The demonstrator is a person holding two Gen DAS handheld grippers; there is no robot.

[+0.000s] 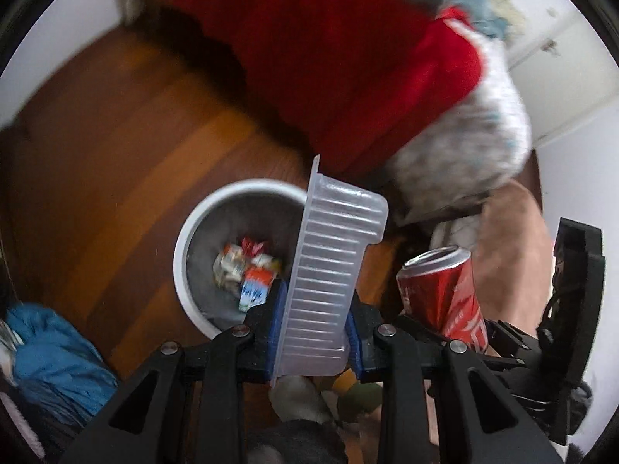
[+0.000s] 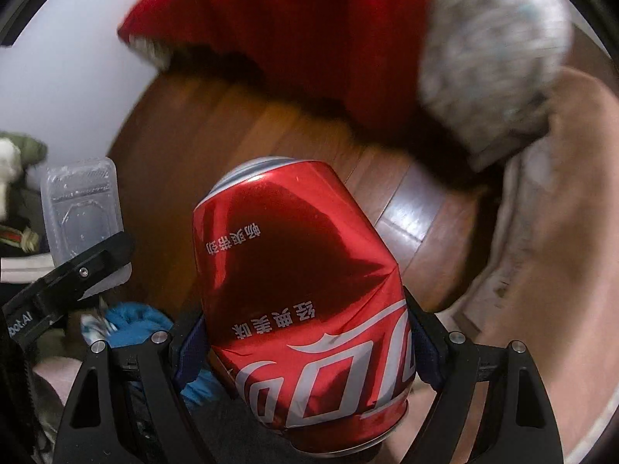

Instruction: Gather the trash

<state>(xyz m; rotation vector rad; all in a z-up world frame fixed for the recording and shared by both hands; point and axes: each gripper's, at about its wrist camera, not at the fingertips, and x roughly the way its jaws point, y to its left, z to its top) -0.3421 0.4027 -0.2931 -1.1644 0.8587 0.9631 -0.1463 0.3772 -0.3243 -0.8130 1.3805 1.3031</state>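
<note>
Trash already lies in the white wastebasket (image 1: pixel 185 255): several crumpled wrappers (image 1: pixel 247 270) sit at its bottom on the wooden floor (image 1: pixel 116 154), so part of the collecting looks done, while two more pieces are in hand and not yet dropped. The left hand-held gripper (image 1: pixel 313 321) is clamped on a clear ribbed plastic tray (image 1: pixel 329 255), its blue-padded fingers pressing the tray's two long sides near the lower end; the tray stands on edge and reaches forward over the near rim of the wastebasket, partly covering its opening in the left wrist view. The right hand-held gripper (image 2: pixel 305 344) is closed around a dented red cola can (image 2: pixel 305 290), gripped near its base with the open top pointing away from the camera; the can wall is buckled where the fingers squeeze it. In the left wrist view the same can (image 1: pixel 445 294) sits just to the right of the tray, beside the basket and not over it. My reading is that the tray is close to release, needing only to be carried a little further over the opening, and the can would follow after a shift leftward. Beyond the basket a red blanket (image 1: pixel 348 58) hangs over a bed edge, and a blue garment (image 1: pixel 58 363) lies on the floor at lower left. Both views are motion-blurred.
</note>
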